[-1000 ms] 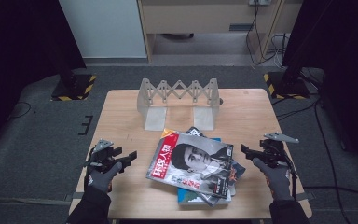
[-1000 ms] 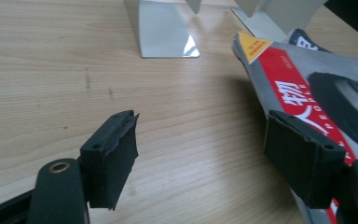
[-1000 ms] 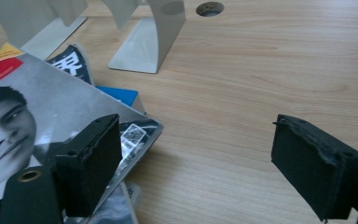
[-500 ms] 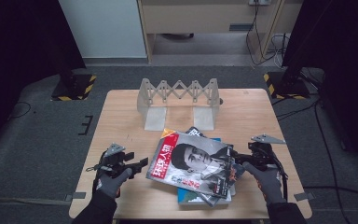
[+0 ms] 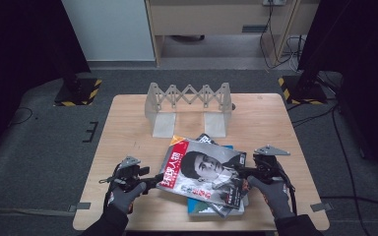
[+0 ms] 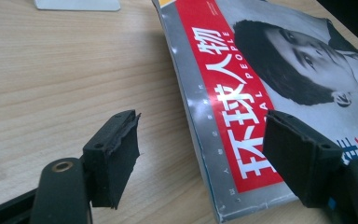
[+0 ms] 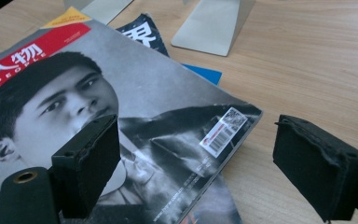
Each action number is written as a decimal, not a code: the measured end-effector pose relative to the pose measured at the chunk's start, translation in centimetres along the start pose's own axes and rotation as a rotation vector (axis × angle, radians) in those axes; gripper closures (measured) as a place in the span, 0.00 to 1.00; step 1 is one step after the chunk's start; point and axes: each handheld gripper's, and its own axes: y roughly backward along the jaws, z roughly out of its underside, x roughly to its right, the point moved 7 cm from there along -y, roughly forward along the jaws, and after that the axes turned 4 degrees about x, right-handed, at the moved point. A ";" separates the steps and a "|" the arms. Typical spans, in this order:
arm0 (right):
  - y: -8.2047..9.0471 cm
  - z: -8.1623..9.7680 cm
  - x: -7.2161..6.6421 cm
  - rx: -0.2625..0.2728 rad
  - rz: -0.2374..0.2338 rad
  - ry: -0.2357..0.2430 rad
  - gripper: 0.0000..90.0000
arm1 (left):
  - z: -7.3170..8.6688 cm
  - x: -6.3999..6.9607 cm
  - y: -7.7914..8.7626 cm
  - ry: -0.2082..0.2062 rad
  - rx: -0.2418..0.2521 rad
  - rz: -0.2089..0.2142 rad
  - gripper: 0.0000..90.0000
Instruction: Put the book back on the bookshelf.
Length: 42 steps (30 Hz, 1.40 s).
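The magazine [image 5: 204, 173] with the red title band tops a loose pile near the table's [image 5: 128, 123] 6 o'clock edge. The left tool [image 6: 200, 140] stands wide open at the pile's 9 o'clock side, its jaws straddling the magazine's spine edge without gripping it. The right tool [image 7: 209, 163], also wide open and empty, straddles the barcode corner at 3 o'clock. An accordion rack [image 5: 189, 98] stands toward 12 o'clock.

The top magazine [image 5: 204, 172] hides most of the publications beneath it.
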 end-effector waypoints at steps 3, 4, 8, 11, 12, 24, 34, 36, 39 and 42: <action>-0.2 0.4 -0.4 -0.011 -0.007 0.012 0.16 | 0.3 0.3 -0.2 -0.004 -0.012 0.004 0.28; -0.2 0.5 -0.6 -0.014 -0.010 0.018 0.16 | 0.4 0.4 -0.3 -0.005 -0.014 0.005 0.28; -0.6 1.0 -1.4 -0.025 -0.021 0.037 0.16 | 0.8 0.7 -0.7 -0.013 -0.039 0.013 0.26; -0.8 1.4 -1.9 -0.043 -0.024 0.057 0.16 | 1.0 0.7 -1.1 -0.012 -0.049 0.022 0.25; -0.9 1.4 -2.0 -0.046 -0.025 0.065 0.16 | 1.1 0.7 -1.2 -0.012 -0.059 0.025 0.24; -1.5 2.2 -2.0 -0.079 -0.027 0.068 0.16 | 2.1 1.2 -2.6 0.060 -0.111 0.126 0.17; -1.9 2.5 -2.1 -0.083 -0.037 0.063 0.15 | 2.2 2.3 -3.1 0.124 -0.123 0.271 0.23; -1.9 2.5 -2.1 -0.083 -0.039 0.055 0.14 | 1.7 2.4 -2.6 0.125 -0.094 0.286 0.23; -2.0 2.6 -2.1 -0.082 -0.039 0.051 0.14 | 0.9 2.3 -1.8 0.178 -0.032 0.321 0.27; -2.0 2.6 -2.1 -0.078 -0.039 0.041 0.13 | 0.3 2.5 -1.4 0.214 0.016 0.334 0.29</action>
